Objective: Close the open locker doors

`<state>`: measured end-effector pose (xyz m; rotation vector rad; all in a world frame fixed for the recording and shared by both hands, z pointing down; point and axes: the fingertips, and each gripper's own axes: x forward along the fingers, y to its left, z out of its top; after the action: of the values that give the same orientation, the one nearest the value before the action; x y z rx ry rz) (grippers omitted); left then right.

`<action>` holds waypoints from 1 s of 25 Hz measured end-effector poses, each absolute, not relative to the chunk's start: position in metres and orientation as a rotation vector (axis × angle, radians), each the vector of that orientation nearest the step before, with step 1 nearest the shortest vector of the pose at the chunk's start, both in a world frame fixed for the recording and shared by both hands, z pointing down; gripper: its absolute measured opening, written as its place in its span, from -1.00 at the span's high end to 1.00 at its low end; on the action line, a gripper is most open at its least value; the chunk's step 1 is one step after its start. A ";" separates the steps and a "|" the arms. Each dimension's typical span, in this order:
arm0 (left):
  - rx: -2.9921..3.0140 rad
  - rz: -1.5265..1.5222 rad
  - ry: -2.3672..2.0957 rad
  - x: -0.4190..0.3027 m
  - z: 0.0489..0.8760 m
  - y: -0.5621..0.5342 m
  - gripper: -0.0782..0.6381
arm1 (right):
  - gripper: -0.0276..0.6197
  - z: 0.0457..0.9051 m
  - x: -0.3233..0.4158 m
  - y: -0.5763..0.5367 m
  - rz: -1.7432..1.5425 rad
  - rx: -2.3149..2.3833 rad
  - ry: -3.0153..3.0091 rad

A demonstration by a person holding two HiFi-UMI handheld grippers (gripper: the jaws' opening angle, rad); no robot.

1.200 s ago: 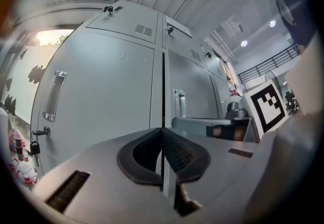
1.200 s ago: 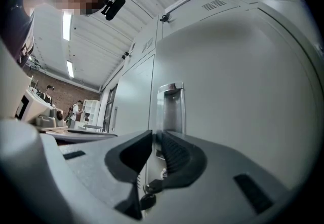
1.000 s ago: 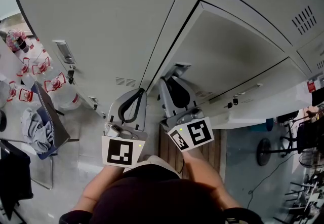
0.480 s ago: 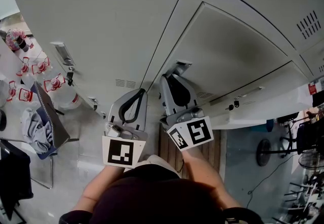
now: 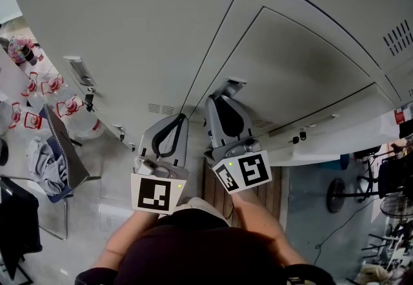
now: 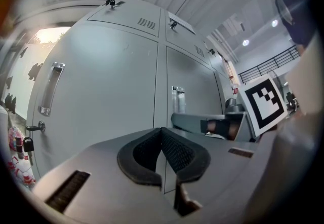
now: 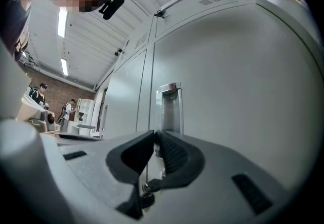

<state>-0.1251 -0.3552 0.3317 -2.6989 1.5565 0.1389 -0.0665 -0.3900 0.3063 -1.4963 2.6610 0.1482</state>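
Grey lockers fill the head view. My right gripper (image 5: 224, 91) points at the right-hand locker door (image 5: 303, 64), with its tips at the door's chrome handle (image 5: 231, 83). Its jaws have just been closing. In the right gripper view the right gripper (image 7: 154, 134) has its tips together with nothing between them, and the handle (image 7: 170, 106) stands just beyond. My left gripper (image 5: 175, 118) is held beside it, short of the post between the doors. In the left gripper view the left gripper (image 6: 161, 132) is shut and empty. The left door (image 5: 142, 39) is closed.
Low on the right, a pale door panel (image 5: 342, 129) with hanging keys (image 5: 298, 137) juts out from the lockers. Bottles with red labels (image 5: 68, 107) and a chair with cloth (image 5: 50, 161) stand at the left. A fan (image 5: 339, 193) is on the floor at the right.
The dark gap along the right-hand door's left edge has narrowed as the door swung in towards the frame. Both grippers have stayed nearly in place.
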 end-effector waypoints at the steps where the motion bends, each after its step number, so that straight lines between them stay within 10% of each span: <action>1: -2.700 0.140 1.557 -0.125 0.332 -0.356 0.78 | 0.80 0.306 -0.066 -0.390 0.146 -1.499 2.661; 25: -2.680 0.134 1.572 -0.122 0.328 -0.347 0.78 | 0.79 0.307 -0.067 -0.392 0.085 -1.516 2.672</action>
<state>-0.1223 -0.3473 0.3277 -2.6801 1.5722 0.1341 -0.0668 -0.3923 0.3068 -1.5156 2.6724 0.0851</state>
